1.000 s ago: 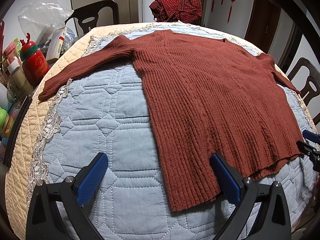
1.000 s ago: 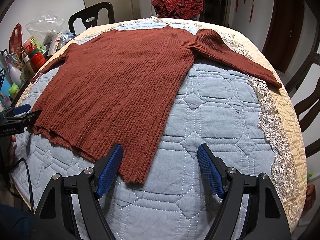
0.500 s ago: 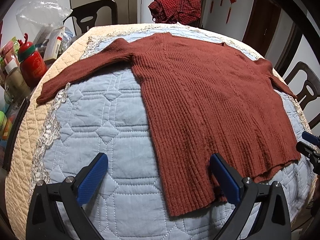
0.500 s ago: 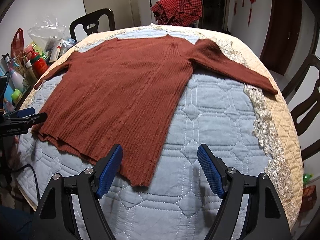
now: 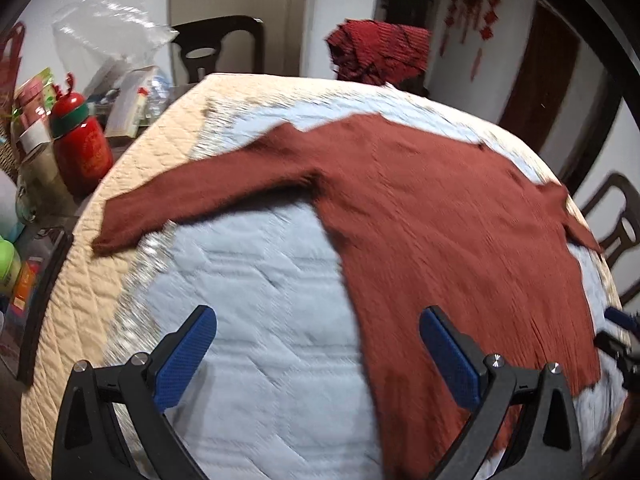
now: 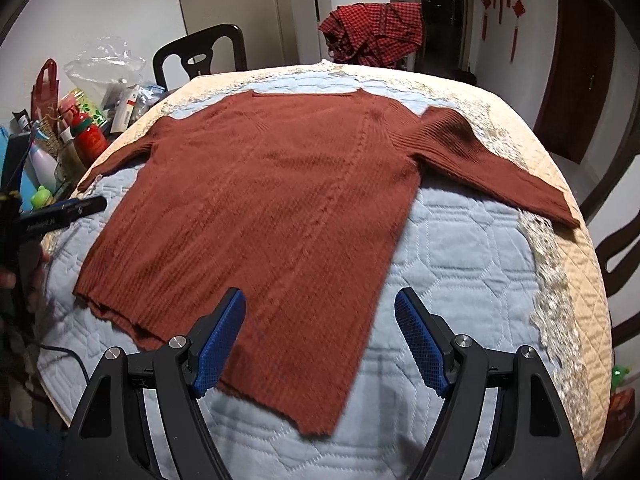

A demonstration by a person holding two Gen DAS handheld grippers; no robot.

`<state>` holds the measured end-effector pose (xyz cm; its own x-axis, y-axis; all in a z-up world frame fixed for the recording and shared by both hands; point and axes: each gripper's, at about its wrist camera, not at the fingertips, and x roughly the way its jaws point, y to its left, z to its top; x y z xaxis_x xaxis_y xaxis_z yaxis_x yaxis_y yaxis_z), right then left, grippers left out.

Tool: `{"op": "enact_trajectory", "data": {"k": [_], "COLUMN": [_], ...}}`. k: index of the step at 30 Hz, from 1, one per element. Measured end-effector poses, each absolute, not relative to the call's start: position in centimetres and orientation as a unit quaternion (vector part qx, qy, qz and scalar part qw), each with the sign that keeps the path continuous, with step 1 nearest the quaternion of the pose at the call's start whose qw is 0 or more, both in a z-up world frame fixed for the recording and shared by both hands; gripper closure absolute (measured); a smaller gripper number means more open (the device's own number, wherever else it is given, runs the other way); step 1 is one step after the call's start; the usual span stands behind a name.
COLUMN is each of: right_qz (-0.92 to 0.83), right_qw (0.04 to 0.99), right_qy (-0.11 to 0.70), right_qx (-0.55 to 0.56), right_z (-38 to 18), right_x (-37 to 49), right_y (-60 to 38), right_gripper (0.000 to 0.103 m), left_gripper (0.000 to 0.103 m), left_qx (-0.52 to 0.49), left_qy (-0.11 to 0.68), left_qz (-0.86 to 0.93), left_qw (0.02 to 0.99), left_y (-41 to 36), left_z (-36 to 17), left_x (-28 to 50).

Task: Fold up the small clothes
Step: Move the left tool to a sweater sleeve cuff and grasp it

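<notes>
A rust-brown ribbed sweater (image 5: pixel 440 216) (image 6: pixel 272 216) lies flat and face up on a round table, both sleeves spread outward. My left gripper (image 5: pixel 318 354) hovers open above the blue quilt, near the sweater's left hem side, holding nothing. Its left sleeve (image 5: pixel 200 196) reaches toward the table's left edge. My right gripper (image 6: pixel 320 338) stands open over the sweater's lower right hem corner, with nothing between the fingers. The right sleeve (image 6: pixel 500 172) stretches to the right edge. The left gripper shows at the left border of the right wrist view (image 6: pixel 60 212).
A blue quilt with beige lace-trimmed border (image 6: pixel 460 280) covers the round table. Bottles, a red jar (image 5: pixel 80 148) and plastic bags crowd the left side. A red plaid cloth (image 6: pixel 372 36) is heaped beyond the far edge. Dark chairs (image 6: pixel 200 56) ring the table.
Both grippers have pulled back and risen slightly, so the sweater sits farther away. The left view has swung left and is blurred by motion. The sweater has not moved.
</notes>
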<state>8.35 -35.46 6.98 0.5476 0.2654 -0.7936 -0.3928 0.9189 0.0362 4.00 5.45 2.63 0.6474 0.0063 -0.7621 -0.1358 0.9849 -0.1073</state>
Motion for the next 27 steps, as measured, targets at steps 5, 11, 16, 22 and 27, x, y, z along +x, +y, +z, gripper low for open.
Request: {"op": "enact_trajectory", "data": {"k": [5,11,16,22,27], "right_qz": [0.2,0.212,0.218,0.217,0.215], "right_qw": [0.875,0.869,0.866,0.863,0.861], "right_qy": [0.435,0.439,0.442,0.447,0.452], "right_qx": [-0.075,-0.083,-0.086,-0.089,-0.092], "right_z": [7.0,6.6,6.3,6.1,5.7], "right_x": [9.3,10.2,10.8,11.4,11.9], "right_y": [-34.2,-32.8,-32.1,-31.6,-31.3], "right_gripper": [0.026,0.026,0.026,0.026,0.026], "left_gripper": [0.002,0.006,0.011,0.015,0.019], "left_qx": [-0.12,-0.182,-0.22,-0.251,-0.249], "left_qy": [0.404,0.395,0.401,0.408,0.404], "left_qz": [0.065,0.096,0.104,0.106,0.114], "left_qw": [0.904,0.896,0.883,0.871,0.873], "left_y": [9.7,14.8,17.4,19.0,19.7], "left_z": [2.9,2.5,1.4,0.1,0.2], "left_x": [5.2,5.1,5.4,6.5,7.5]}}
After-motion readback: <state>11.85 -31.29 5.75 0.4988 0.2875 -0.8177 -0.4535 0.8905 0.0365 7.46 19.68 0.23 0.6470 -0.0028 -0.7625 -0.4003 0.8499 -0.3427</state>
